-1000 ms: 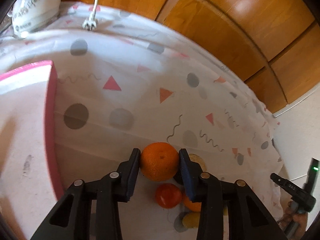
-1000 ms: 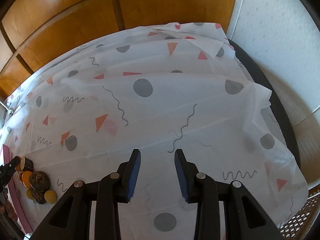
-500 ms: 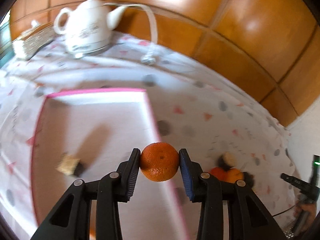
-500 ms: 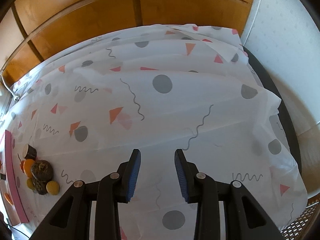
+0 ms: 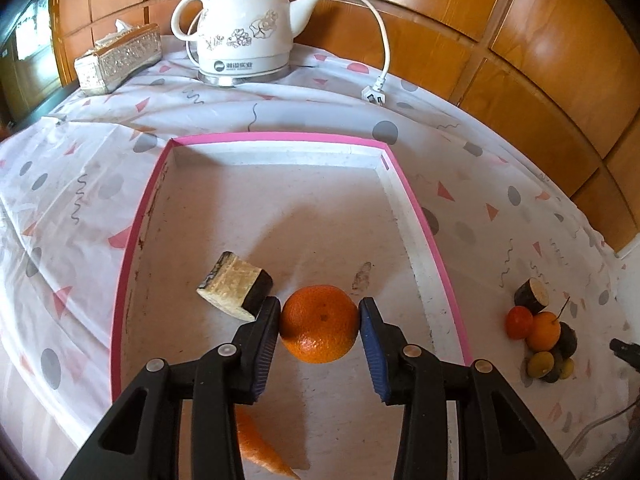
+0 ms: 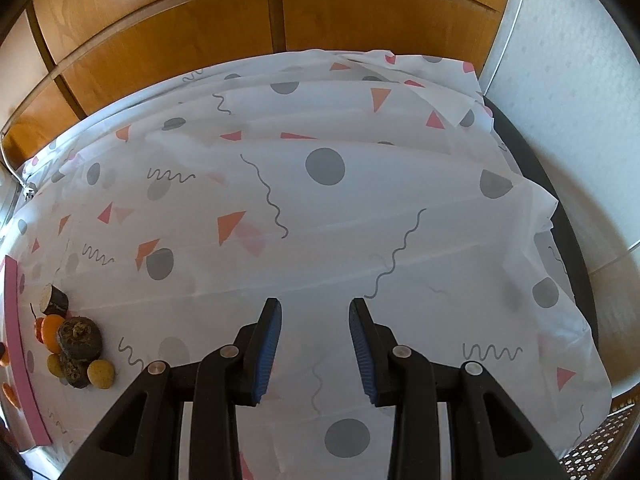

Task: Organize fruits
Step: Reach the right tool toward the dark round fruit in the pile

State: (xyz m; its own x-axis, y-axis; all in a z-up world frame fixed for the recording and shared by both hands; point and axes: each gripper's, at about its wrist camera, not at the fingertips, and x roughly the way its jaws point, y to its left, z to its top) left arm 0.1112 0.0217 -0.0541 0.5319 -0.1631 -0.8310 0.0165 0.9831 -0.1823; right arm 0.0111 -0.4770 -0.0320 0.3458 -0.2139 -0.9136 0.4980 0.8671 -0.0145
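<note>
My left gripper (image 5: 319,322) is shut on an orange (image 5: 319,323) and holds it above the pink-rimmed tray (image 5: 276,137). In the tray lie a cut pale wedge with dark skin (image 5: 235,285) and a carrot (image 5: 260,452). A pile of small fruits (image 5: 542,336) sits on the cloth right of the tray; it also shows in the right wrist view (image 6: 72,344) at far left. My right gripper (image 6: 315,344) is open and empty over the patterned tablecloth.
A white electric kettle (image 5: 244,28) with cord and plug (image 5: 374,94) stands behind the tray. A tissue box (image 5: 118,58) is at the back left. Wooden wall panels (image 6: 240,32) run behind the table. The table's edge (image 6: 560,216) drops off at right.
My left gripper has carried the orange from above the fruit pile leftward to over the tray. The right gripper has drifted slightly, staying open.
</note>
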